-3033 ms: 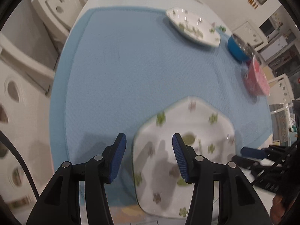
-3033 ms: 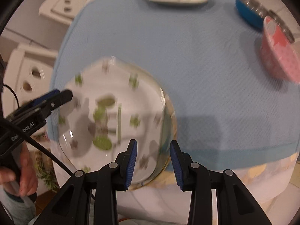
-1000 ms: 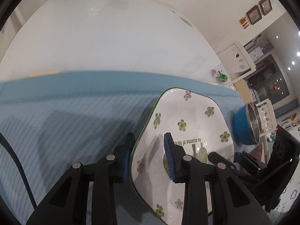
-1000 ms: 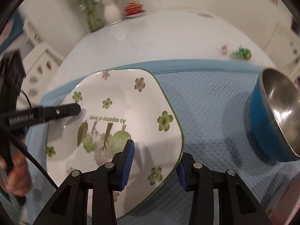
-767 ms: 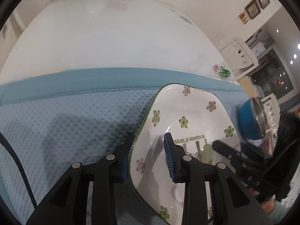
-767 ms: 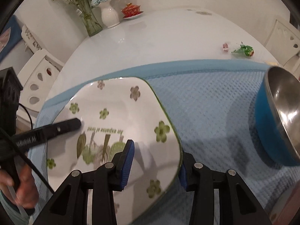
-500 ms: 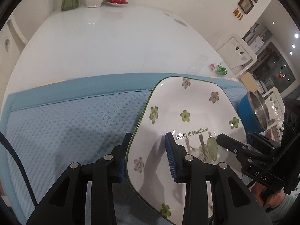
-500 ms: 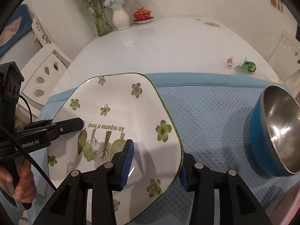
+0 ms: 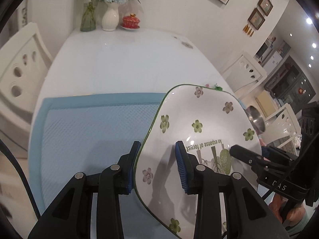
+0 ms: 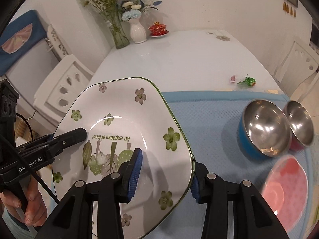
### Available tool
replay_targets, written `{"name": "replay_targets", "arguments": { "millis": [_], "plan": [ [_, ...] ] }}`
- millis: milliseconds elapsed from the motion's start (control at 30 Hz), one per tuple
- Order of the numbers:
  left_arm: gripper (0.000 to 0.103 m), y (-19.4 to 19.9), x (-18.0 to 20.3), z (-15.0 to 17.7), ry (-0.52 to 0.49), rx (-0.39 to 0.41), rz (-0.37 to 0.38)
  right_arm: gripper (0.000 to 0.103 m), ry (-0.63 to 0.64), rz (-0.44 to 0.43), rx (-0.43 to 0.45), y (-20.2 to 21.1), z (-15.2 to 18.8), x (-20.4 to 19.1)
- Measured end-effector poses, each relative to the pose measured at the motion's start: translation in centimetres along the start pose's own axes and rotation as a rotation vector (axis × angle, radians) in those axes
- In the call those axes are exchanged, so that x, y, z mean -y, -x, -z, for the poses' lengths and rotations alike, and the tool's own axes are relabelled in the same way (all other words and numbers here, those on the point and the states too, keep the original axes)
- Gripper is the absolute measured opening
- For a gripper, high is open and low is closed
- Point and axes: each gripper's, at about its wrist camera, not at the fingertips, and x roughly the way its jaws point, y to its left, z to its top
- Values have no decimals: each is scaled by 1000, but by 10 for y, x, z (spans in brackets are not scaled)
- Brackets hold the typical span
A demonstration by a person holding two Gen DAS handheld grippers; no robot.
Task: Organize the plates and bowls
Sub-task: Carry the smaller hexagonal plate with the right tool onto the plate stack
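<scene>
Plate point(image 9: 199, 119) | lifted off mat point(image 9: 89, 123) (earlier resting) | both grippers clamped

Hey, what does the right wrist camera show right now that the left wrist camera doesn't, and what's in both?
Only the right wrist view shows the pink bowl beside the blue bowl, a blurred pink dish near the right gripper, a green candy on the table, and the hand holding the left gripper.

Only the left wrist view shows framed pictures on the wall.

Both show the flowered plate gripped at opposite rims, the blue mat, the white vase and the red lidded cup.
</scene>
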Motion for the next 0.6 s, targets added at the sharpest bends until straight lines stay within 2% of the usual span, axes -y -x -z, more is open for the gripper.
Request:
{"name": "replay_targets", "arguments": {
  "millis": [133,267,600],
  "plan": [
    [30,35,9,28,27,19,-17,42,-48,-20,-43,31,25,-8],
    [30,68,12,67,46,18,-44,42,-60,-44,-74,56,64,-21],
    [30,112,-5,173,160,-49,-81,42,9,-80,-197,75,161,-55]
  ]
}}
